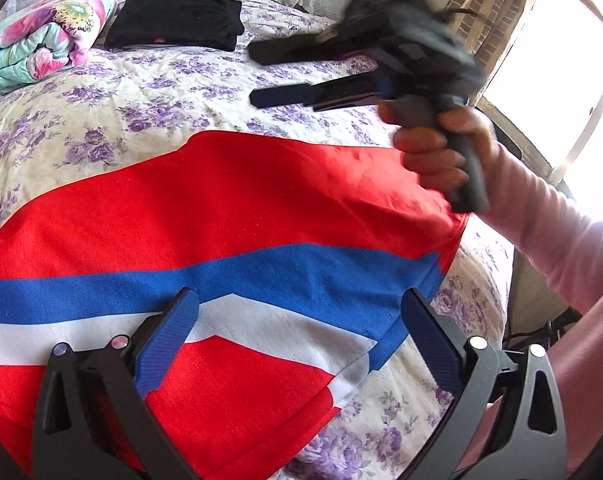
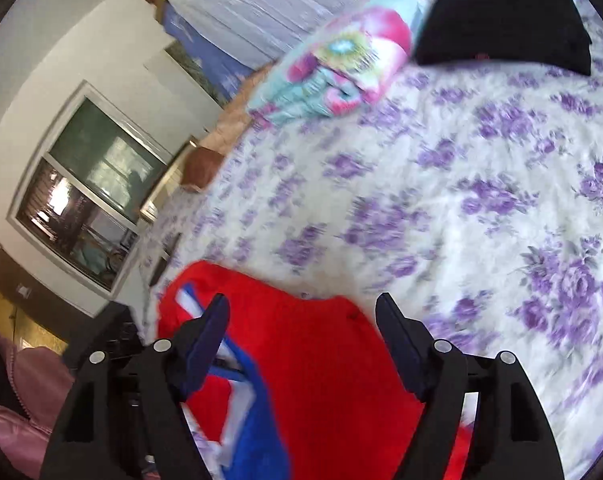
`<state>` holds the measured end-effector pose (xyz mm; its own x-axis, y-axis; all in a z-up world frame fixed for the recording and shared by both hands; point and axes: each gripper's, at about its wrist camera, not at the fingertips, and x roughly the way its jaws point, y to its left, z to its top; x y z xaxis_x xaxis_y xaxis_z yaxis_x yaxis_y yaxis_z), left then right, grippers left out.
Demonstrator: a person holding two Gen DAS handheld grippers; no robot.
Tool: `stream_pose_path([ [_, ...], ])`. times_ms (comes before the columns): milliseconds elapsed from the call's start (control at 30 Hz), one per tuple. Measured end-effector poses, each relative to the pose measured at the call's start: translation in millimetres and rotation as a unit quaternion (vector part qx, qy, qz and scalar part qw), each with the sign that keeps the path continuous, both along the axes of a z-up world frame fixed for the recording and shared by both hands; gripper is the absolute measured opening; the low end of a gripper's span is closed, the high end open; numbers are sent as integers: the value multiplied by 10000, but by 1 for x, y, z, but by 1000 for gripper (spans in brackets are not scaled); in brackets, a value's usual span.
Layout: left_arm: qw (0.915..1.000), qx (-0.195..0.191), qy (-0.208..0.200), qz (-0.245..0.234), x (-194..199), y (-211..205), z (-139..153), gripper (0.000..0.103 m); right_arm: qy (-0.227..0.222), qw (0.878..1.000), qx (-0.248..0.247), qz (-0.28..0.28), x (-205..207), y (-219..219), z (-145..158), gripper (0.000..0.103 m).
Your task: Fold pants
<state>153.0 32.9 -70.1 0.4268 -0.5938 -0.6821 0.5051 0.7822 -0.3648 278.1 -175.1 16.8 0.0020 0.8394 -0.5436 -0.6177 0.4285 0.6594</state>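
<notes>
Red pants [image 1: 221, 208] with a blue and a white stripe lie spread flat on the floral bedspread [image 1: 141, 92]. My left gripper [image 1: 299, 296] stands open just over the striped part, with no cloth pinched between its fingers. My right gripper [image 1: 254, 74], blurred and held in a person's hand [image 1: 429, 148], hangs in the air above the bed beyond the pants' far right edge. Its jaws are apart with nothing between them. In the right wrist view the right gripper [image 2: 302, 302] looks down over the red pants [image 2: 309, 360] from above.
A folded black garment [image 1: 177, 20] lies at the far side of the bed beside a rolled flowered blanket [image 1: 41, 36]. A bright window [image 1: 553, 72] and a curtain are at the right. A pink sleeve [image 1: 561, 240] reaches in from the right. The bed's edge falls away near the pants' right end.
</notes>
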Motion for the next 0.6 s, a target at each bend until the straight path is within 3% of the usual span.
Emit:
stream_pose_path([
  [133, 10000, 7, -14, 12, 0, 0, 1, 99, -100, 9997, -94, 179, -37, 20, -16, 77],
  [267, 10000, 10, -15, 11, 0, 0, 1, 99, 73, 9984, -509, -238, -43, 9, -44, 76],
  [400, 10000, 47, -22, 6, 1, 1, 1, 99, -259, 9918, -906, -866, -48, -42, -36, 76],
  [500, 10000, 60, -28, 3, 1, 1, 2, 99, -315, 9830, -1079, -1453, -52, -109, -41, 76],
  [600, 10000, 87, -37, 5, 1, 1, 2, 99, -450, 9616, -1384, -2329, -60, -181, -35, 76],
])
